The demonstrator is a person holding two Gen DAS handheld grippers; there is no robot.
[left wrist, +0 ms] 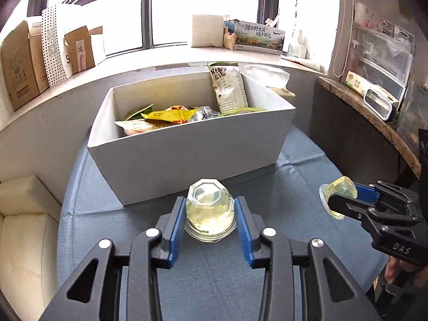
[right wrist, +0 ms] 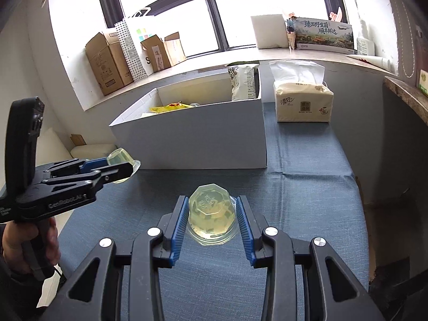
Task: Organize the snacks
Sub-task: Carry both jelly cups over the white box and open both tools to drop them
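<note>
From the left wrist camera, the left gripper (left wrist: 210, 214) is clenched on one jelly cup (left wrist: 209, 211), a clear cup of pale yellow jelly turned bottom-up, its two blue pads (left wrist: 178, 227) pressing its sides. It is held above the blue tablecloth (left wrist: 307, 165), just in front of the white box (left wrist: 184, 157). To the right, the right gripper (left wrist: 338, 200) grasps a second jelly cup (left wrist: 339, 191) tipped on its side, rim toward the left. So two jelly cups in all, one per gripper. Inside the box lie several snack packets: one tall white bag (left wrist: 230, 88) standing against the far wall, one yellow packet (left wrist: 171, 115), and others beneath it (too jumbled to count). On the windowsill (left wrist: 171, 56) stand three brown cardboard boxes (left wrist: 16, 64) and one dotted paper bag (left wrist: 52, 45).

From the right wrist camera, the right gripper (right wrist: 211, 219) is closed on its jelly cup (right wrist: 211, 218), octagonal base upward, over the tablecloth (right wrist: 307, 174). At left the left gripper (right wrist: 117, 169) holds the other cup (right wrist: 121, 160) near the box's (right wrist: 192, 139) front corner. One tissue pack (right wrist: 303, 101) sits on the cloth just right of the box, one sheet sticking up.
</note>
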